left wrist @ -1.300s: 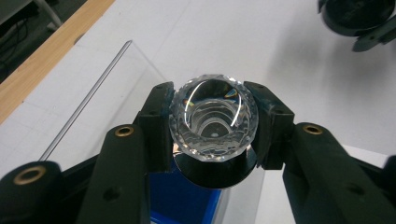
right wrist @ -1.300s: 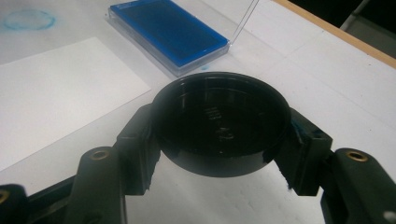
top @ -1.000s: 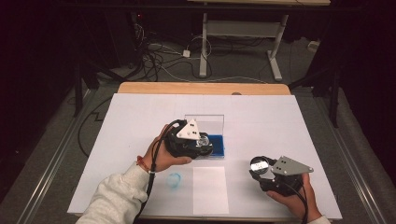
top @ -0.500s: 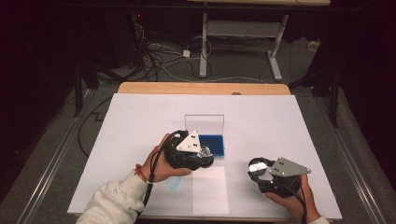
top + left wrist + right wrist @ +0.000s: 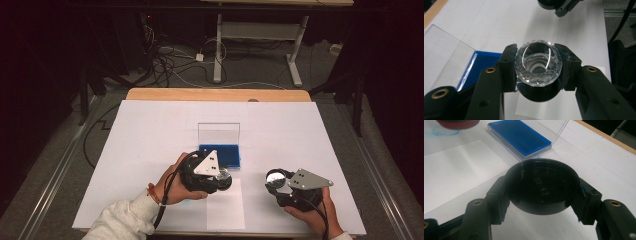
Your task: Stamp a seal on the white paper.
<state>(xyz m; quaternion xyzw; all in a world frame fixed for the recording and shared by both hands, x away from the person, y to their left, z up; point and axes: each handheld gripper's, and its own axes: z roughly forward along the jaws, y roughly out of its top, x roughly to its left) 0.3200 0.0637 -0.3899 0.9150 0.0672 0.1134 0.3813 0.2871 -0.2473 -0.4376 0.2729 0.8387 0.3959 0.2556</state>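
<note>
My left gripper is shut on a stamp with a clear faceted knob above a black round base. It hangs just in front of the blue ink pad, over the top of a white paper sheet. The pad lies in an open case with its clear lid standing upright. My right gripper, near the table's front right, is shut on a black round cap, hollow side up. The ink pad lies beyond that cap.
The white table cover runs to a wooden edge at the back. A blue ink smudge marks the cover left of the paper sheet. Cables and a desk frame stand on the floor behind.
My left gripper has carried the stamp from over the ink pad back toward the near edge and lower, to the top of the paper sheet. The right gripper has stayed put.
</note>
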